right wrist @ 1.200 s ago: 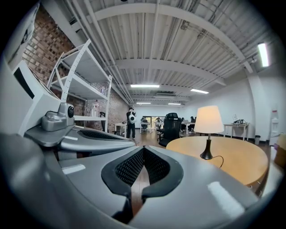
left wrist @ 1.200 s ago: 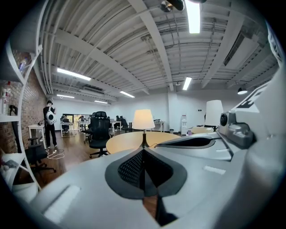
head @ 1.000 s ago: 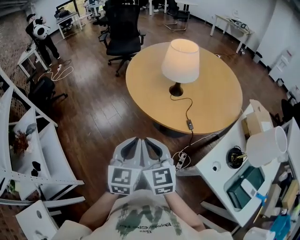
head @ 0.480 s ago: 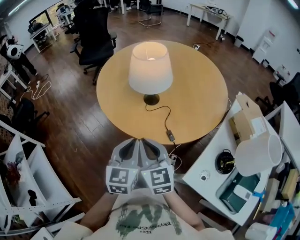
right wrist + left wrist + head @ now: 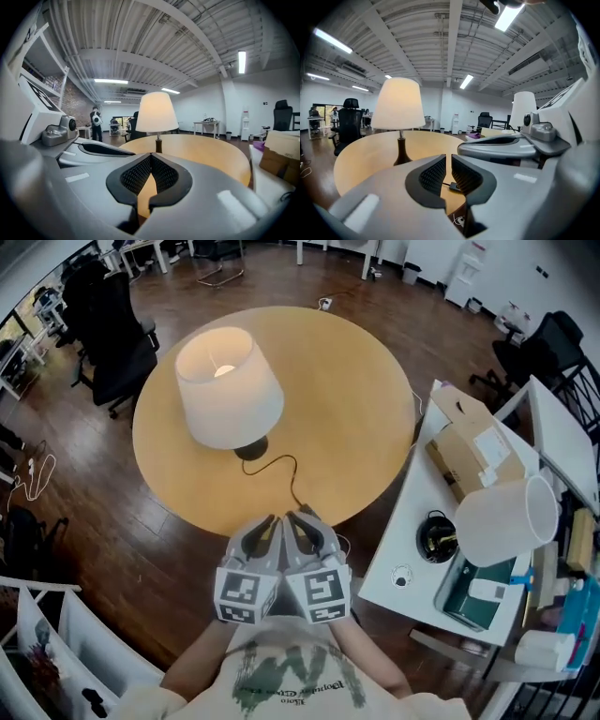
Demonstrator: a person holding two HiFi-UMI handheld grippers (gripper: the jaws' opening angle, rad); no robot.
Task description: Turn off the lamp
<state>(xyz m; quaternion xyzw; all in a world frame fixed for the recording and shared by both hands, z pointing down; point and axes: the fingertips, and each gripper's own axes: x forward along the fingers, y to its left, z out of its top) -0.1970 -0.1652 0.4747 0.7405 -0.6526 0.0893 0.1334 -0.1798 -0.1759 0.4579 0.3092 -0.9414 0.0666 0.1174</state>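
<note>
Plainly, the lit lamp with a white tapered fabric shade [image 5: 228, 388] stands upright on the round light-wood tabletop [image 5: 347, 409], on its left half in the head view; its dark base [image 5: 251, 448] shows under the shade, and a thin black cord [image 5: 284, 468] runs from the base towards the near edge; the left gripper view shows a small black inline switch [image 5: 453, 186] on that cord, lying on the tabletop just beyond the left tongs [image 5: 269, 524]; those tongs have just been opening and stand barely parted, a thin slit with nothing between the pads; the right tongs [image 5: 302, 519] are clenched, tips touching, empty; both are held side by side at the near edge, pointing at the lamp and well apart from it; a black office chair [image 5: 117, 343] stands on the dark wood floor [image 5: 112, 549] at left; a brown cardboard box [image 5: 473, 451] lies on a white tabletop [image 5: 398, 563] at right.
</note>
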